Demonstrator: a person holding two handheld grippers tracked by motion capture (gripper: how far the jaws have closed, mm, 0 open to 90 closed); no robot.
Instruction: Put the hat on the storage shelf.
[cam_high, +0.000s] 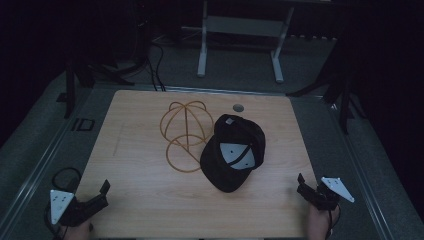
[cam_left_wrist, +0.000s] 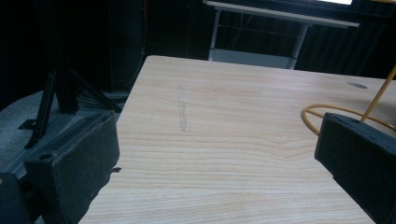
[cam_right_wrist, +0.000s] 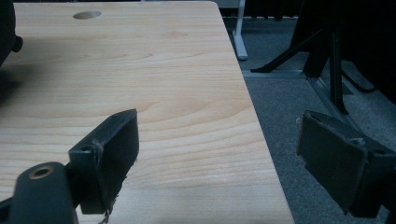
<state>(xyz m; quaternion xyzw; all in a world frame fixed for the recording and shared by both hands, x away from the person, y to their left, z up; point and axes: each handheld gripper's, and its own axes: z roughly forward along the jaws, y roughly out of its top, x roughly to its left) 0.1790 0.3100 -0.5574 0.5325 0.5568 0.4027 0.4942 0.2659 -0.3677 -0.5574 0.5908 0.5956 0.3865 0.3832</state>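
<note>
The left claw (cam_high: 102, 192) hovers at the near left corner of the table (cam_high: 140, 200), jaws spread with nothing between them. Toward the middle stands a yellow wire hat stand (cam_high: 184, 135). Touching its right side lies a black cap (cam_high: 234, 152), well apart from both claws. The right claw (cam_high: 304, 187) sits at the near right edge, jaws spread and empty.

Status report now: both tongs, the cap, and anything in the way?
Left tongs open, empty, near-left table corner. Right tongs open, empty, near-right edge. Black cap lies mid-table, touching wire stand. Nothing between tongs and cap.
</note>
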